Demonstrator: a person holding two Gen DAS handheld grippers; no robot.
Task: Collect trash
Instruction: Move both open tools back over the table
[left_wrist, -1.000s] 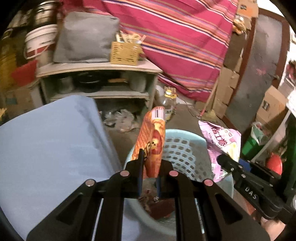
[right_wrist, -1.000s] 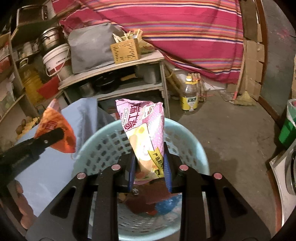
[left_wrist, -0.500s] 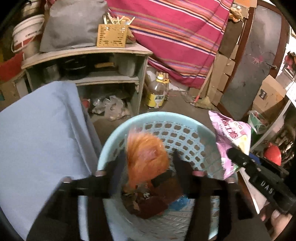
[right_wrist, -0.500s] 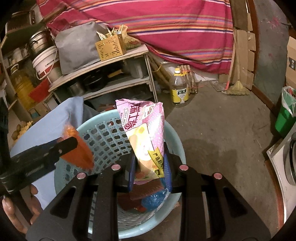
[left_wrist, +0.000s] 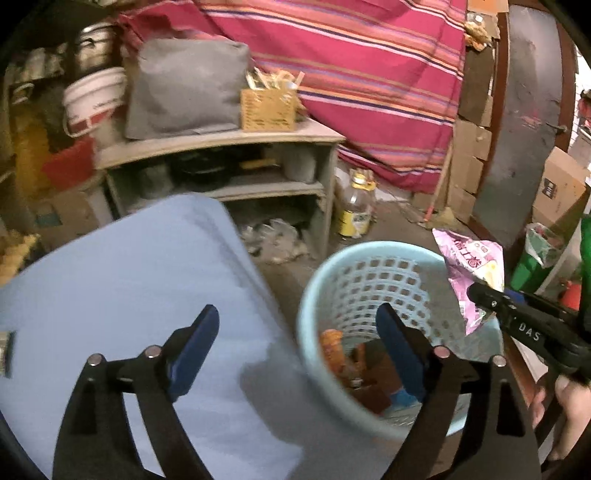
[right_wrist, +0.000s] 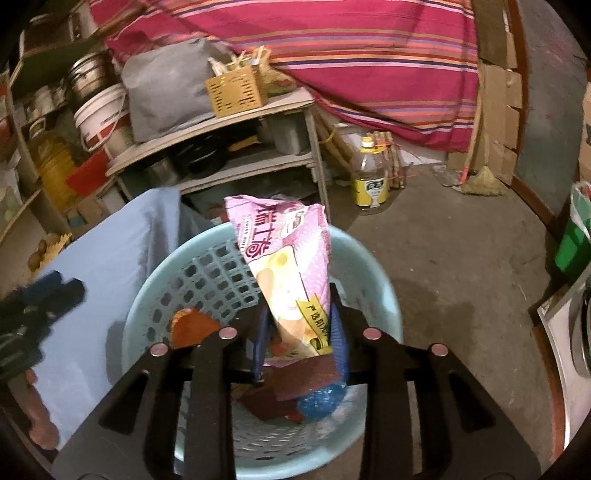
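A light blue plastic basket (left_wrist: 373, 258) (right_wrist: 373, 266) stands on the floor beside a blue-covered table (left_wrist: 122, 280). An orange snack wrapper (left_wrist: 331, 345) (right_wrist: 192, 325) lies inside it on other trash. My left gripper (left_wrist: 297, 343) is open and empty, over the table edge and the basket's left rim. My right gripper (right_wrist: 301, 334) is shut on a pink snack bag (right_wrist: 288, 273) and holds it above the basket. That bag (left_wrist: 474, 273) also shows at the right of the left wrist view.
A grey shelf unit (right_wrist: 236, 147) with a grey bag, a yellow crate and pots stands behind. An oil bottle (right_wrist: 369, 181) stands on the concrete floor. A white bucket (right_wrist: 99, 114) is at the left, a green bin (right_wrist: 576, 240) at the right, striped cloth behind.
My left gripper opened and dropped the orange wrapper into the basket, then shifted left toward the table. My right gripper stays shut on the pink bag over the basket.
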